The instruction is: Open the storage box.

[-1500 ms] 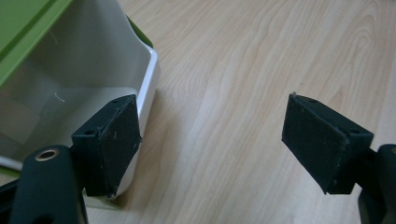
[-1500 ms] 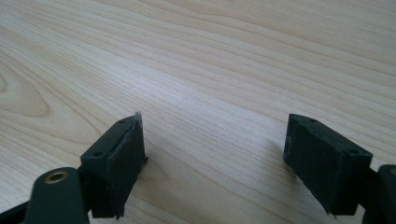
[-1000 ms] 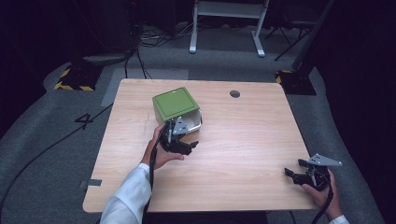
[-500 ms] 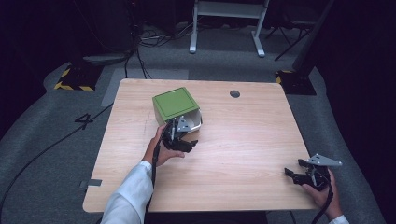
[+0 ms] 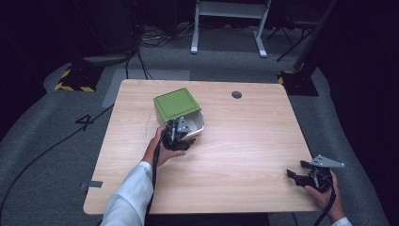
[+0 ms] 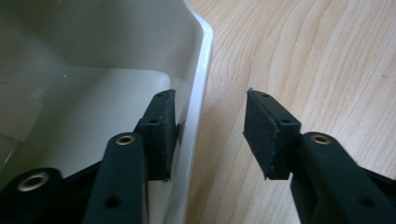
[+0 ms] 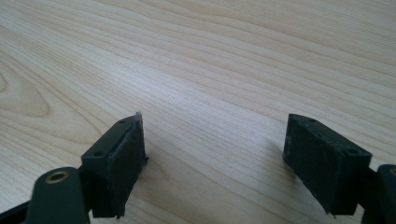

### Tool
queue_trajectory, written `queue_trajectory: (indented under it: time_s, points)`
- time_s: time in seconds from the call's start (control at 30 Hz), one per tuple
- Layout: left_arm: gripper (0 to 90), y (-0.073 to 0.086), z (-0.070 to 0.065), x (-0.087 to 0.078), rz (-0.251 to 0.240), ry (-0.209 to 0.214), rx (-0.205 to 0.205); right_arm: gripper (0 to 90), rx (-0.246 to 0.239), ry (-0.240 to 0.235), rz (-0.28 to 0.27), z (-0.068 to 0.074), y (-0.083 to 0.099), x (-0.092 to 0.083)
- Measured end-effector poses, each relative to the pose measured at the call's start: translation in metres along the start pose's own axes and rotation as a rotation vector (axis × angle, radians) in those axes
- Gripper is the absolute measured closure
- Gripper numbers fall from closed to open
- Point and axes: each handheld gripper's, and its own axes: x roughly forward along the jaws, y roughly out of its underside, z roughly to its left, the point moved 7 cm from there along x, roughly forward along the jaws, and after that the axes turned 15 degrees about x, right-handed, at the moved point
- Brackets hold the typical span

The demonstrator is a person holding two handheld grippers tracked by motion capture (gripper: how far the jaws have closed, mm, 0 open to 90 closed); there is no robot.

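The left gripper (image 6: 210, 135) has moved up to the white box (image 5: 195, 123), jaws apart, one on each side of its wall. The green lid (image 5: 176, 104) sits at 11 o'clock. The right gripper (image 5: 297, 175) stays open at 4 o'clock.

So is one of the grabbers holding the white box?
Not yet. The left gripper is open, its jaws straddling the wall of the white container, one inside, one outside. The right gripper is open over bare table.
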Motion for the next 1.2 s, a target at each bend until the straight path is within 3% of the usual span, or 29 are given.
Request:
queue_trajectory:
  time_s: [0.1,0.2,0.37,0.53,0.73,0.97,1.2]
  points:
    - [55.7,-0.004,-0.005,-0.002,-0.015,0.034,-0.001,21.0,0.0,0.0,0.0,0.0,0.0,0.0]
    - [61.5,-0.005,-0.009,-0.003,-0.029,0.052,-0.001,21.0,0.0,0.0,0.0,0.0,0.0,0.0]
    - [65.6,-0.008,-0.019,-0.005,-0.014,0.066,0.02,21.1,-0.001,0.001,0.0,0.0,0.0,0.0]
    - [67.3,-0.012,-0.029,-0.008,-0.03,0.118,0.025,21.2,0.0,-0.001,0.0,0.0,0.0,0.0]
    - [69.3,-0.013,-0.036,-0.01,-0.039,0.139,0.032,21.2,0.0,-0.001,0.0,0.0,0.0,0.0]
    - [74.9,-0.014,-0.05,-0.01,-0.013,0.153,0.076,21.2,0.0,-0.001,0.0,0.0,0.0,0.0]
    - [77.4,-0.017,-0.059,-0.007,-0.006,0.173,0.076,21.1,-0.002,0.001,0.0,0.0,0.0,0.0]
